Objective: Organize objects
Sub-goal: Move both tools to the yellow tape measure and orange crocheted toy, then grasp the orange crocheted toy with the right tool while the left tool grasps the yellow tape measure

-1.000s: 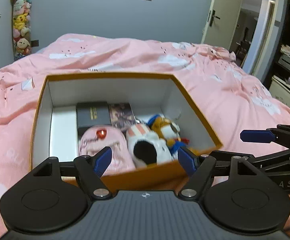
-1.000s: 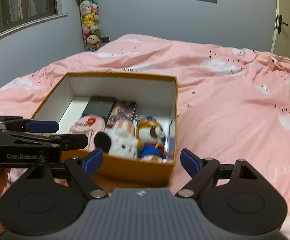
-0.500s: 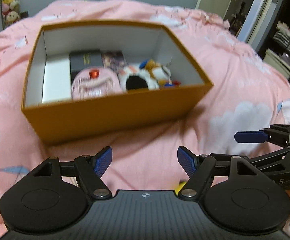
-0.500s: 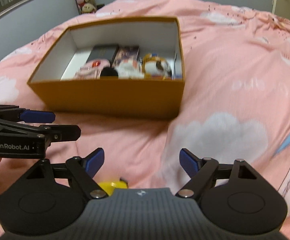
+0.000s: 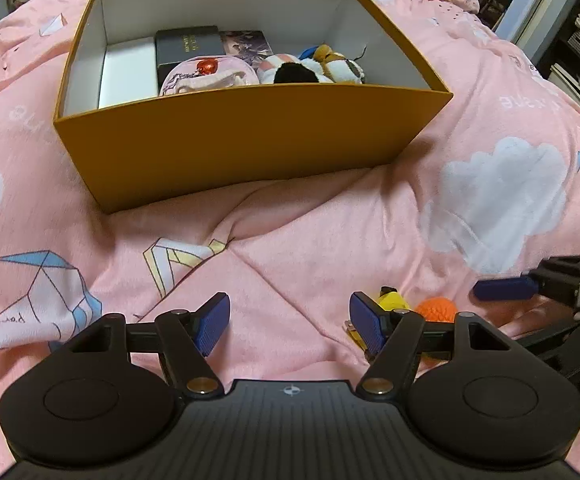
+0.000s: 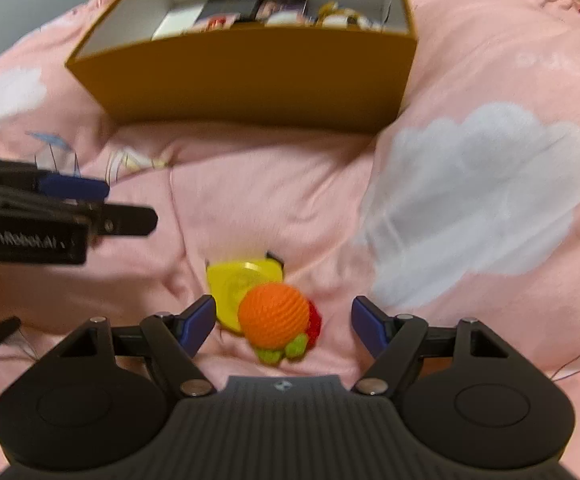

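Box (image 5: 250, 140) already holds several toys and cases. Orange ball (image 6: 274, 316) and yellow toy (image 6: 242, 280) remain on bed (image 6: 469, 184). Right gripper (image 6: 282, 324) wide open around ball, empty; left gripper (image 5: 290, 326) open, empty.

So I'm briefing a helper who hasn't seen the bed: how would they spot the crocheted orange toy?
Find the open orange box on the pink duvet, then look nearer than its front wall, just ahead of the right hand-held gripper. The crocheted orange toy is a knitted ball with green feet, overlapping a smooth yellow toy.

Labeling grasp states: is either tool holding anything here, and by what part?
Nothing is held. Left tool is open over bare quilt; right tool is open, with the orange crochet toy lying between its fingers, ungripped.
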Motion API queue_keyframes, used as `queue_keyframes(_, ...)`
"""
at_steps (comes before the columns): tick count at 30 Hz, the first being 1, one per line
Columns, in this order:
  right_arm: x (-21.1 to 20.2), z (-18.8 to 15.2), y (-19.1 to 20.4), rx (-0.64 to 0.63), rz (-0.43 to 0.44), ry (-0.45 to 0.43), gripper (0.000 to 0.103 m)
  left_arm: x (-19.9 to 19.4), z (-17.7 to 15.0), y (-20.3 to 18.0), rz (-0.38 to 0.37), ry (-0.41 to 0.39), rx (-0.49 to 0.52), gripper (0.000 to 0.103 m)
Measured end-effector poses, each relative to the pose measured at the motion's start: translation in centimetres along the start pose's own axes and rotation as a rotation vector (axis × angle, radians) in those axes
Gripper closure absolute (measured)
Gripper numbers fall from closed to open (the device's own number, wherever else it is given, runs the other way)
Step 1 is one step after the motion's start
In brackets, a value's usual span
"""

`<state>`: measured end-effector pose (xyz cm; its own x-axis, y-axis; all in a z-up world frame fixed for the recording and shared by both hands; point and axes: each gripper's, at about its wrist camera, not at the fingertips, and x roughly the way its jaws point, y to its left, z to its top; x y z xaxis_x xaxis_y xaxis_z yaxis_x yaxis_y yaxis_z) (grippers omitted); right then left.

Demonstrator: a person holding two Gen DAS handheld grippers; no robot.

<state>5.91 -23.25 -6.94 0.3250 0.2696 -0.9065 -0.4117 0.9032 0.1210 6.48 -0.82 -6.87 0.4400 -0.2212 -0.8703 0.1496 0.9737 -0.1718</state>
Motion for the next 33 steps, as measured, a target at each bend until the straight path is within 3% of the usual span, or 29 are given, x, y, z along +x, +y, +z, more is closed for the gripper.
queue_keyframes(5,1.4,-0.2,-0.1,0.006,0.023,0.059,0.033,0.1,-0.1,0.0,-0.004,0.008,-0.003,0.025)
queue_keyframes(7,1.8,-0.3,-0.2,0.015,0.051,0.080,0.047,0.2,-0.1,0.1,-0.007,0.013,-0.005,0.025)
queue_keyframes(10,1.9,-0.3,-0.1,0.009,0.053,0.081,0.056,0.4,-0.1,0.2,-0.012,0.020,-0.012,0.025)
queue_keyframes(23,-0.4,0.6,-0.1,-0.021,0.024,-0.074,0.061,0.4,-0.2,0.6,-0.024,0.022,-0.036,0.032)
queue_keyframes(27,-1.3,1.3,-0.9,-0.003,-0.006,-0.121,0.061,0.4,-0.1,0.6,-0.065,0.016,-0.035,0.039)
queue_keyframes(33,-2.2,2.2,-2.6,0.038,-0.035,-0.168,0.060,1.0,0.5,-0.9,-0.163,0.047,0.037,0.040)
